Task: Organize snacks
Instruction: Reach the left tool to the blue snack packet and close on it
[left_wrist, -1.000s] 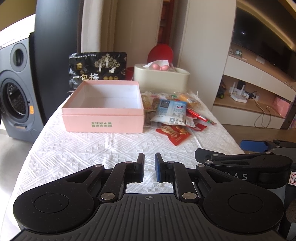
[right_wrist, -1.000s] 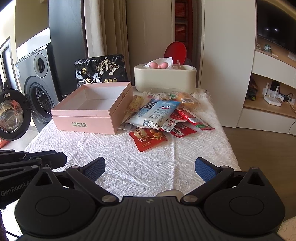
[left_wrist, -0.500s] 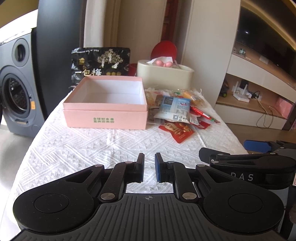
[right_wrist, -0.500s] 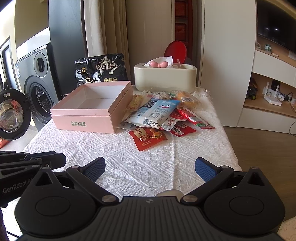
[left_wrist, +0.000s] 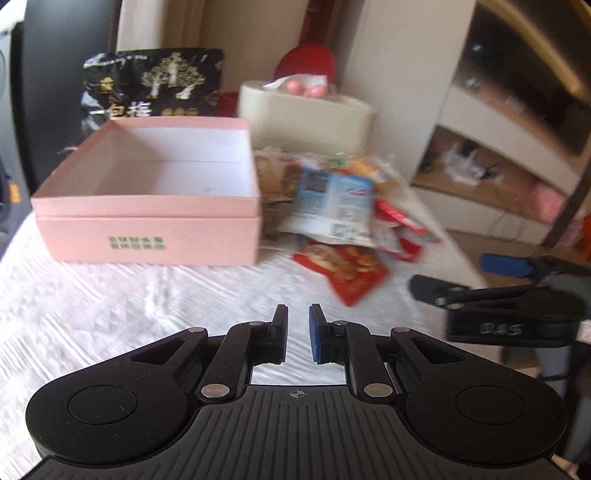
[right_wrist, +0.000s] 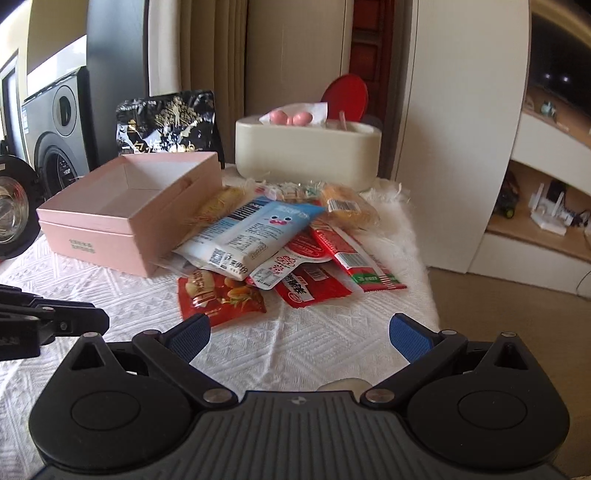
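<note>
Now you are facing the loose heap of about eight foil snack packets (right_wrist: 280, 251), lying just beside the one empty pink cardboard box (right_wrist: 122, 206) with long axes running away from you, nearer your spread, empty right gripper (right_wrist: 299, 332) than your clenched, empty left gripper (left_wrist: 298, 332).

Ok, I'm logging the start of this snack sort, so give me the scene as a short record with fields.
surface: table under a white textured cloth
container: pink box, open, nothing visible inside
snacks: pile of packets beside the box, none in it
nearest packet: red packet
behind: black bag, cream tissue box
left gripper: shut, empty
right gripper: open, empty
</note>
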